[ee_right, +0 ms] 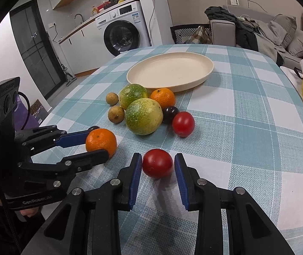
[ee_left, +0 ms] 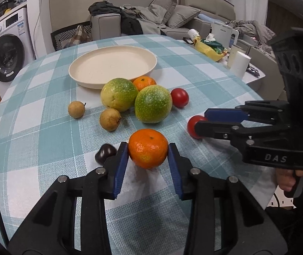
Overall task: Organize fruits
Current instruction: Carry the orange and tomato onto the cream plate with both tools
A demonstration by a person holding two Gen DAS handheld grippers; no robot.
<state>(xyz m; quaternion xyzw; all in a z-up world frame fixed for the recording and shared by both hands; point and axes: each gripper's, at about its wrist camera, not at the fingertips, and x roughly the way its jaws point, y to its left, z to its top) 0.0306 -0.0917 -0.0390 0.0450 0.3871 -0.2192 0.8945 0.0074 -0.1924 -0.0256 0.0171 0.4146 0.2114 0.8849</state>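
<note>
An orange mandarin (ee_left: 147, 148) rests on the checked tablecloth, and my left gripper (ee_left: 148, 148) is shut on it, blue pads pressing both sides. My right gripper (ee_right: 157, 159) is shut on a red tomato (ee_right: 157, 163); it also shows at the right of the left wrist view. Beyond lie two green-yellow fruits (ee_left: 118, 94) (ee_left: 153, 104), a second mandarin (ee_left: 144, 82), a second tomato (ee_left: 179, 97) and two small brown fruits (ee_left: 76, 109) (ee_left: 110, 119). A dark purple fruit (ee_left: 104, 153) sits just left of my left fingers. A cream plate (ee_left: 109, 63) stands behind them with nothing on it.
The round table (ee_right: 257, 106) carries a yellow packet and clutter (ee_left: 211, 50) at its far right edge. A washing machine (ee_right: 122, 36), a chair (ee_right: 190, 34) and a sofa with clothes (ee_left: 151, 17) stand beyond it. A hand (ee_left: 287, 178) holds the right gripper.
</note>
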